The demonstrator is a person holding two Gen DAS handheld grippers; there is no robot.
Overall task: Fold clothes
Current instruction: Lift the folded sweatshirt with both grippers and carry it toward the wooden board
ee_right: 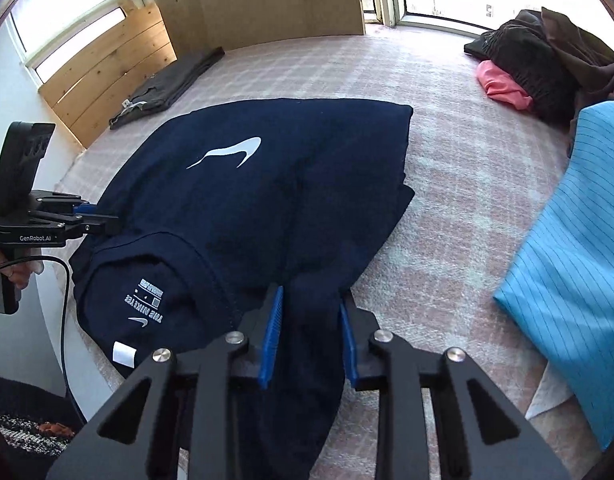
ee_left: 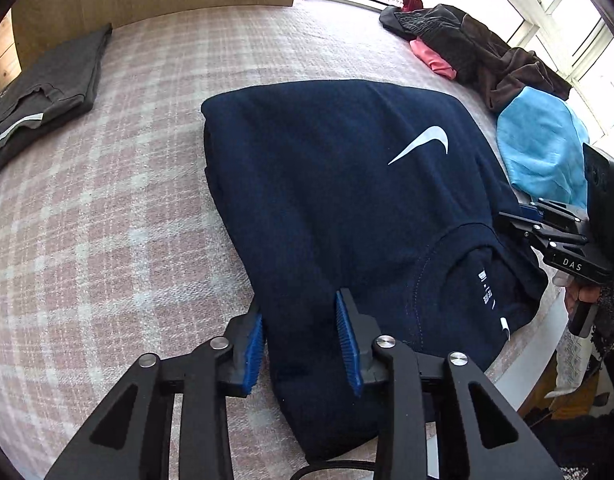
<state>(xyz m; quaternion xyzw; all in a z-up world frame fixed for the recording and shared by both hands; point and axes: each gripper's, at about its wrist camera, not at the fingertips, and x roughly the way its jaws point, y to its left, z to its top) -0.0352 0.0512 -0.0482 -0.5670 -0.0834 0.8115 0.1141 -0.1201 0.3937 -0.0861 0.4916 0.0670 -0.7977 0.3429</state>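
On the left wrist view, your left gripper (ee_left: 301, 336) stands with its jaws parted around the near left edge of the navy T-shirt (ee_left: 347, 184), blue pads either side of the cloth with daylight between; it looks unclamped, gripping nothing yet. The shirt lies partly folded on the pink checked bedspread (ee_left: 107, 220), collar toward you, a white swoosh on its chest. Your right gripper (ee_left: 519, 220) shows at the far right edge, its tips at the shirt's shoulder, with "DAS" legible on its body. A folded grey garment (ee_left: 51, 84) sits well apart at the upper left, and a heap of unfolded clothes (ee_left: 487, 52) lies near the window.

Over on the right wrist view, your right gripper (ee_right: 311, 332) straddles a bunched fold of the shirt's near right side; the jaws are partly closed around it, but I cannot tell whether the pads actually pinch the fabric. The neck print reads "THE NIKE TEE", and your left gripper's body reads "GenRobot.AI".

My judgement: if you lift with only one side truly caught, the shirt will skew and the tucked sides spill open. Pinching just the top layer would peel it off the fold, and the trailing cable (ee_right: 67, 300) could snag.
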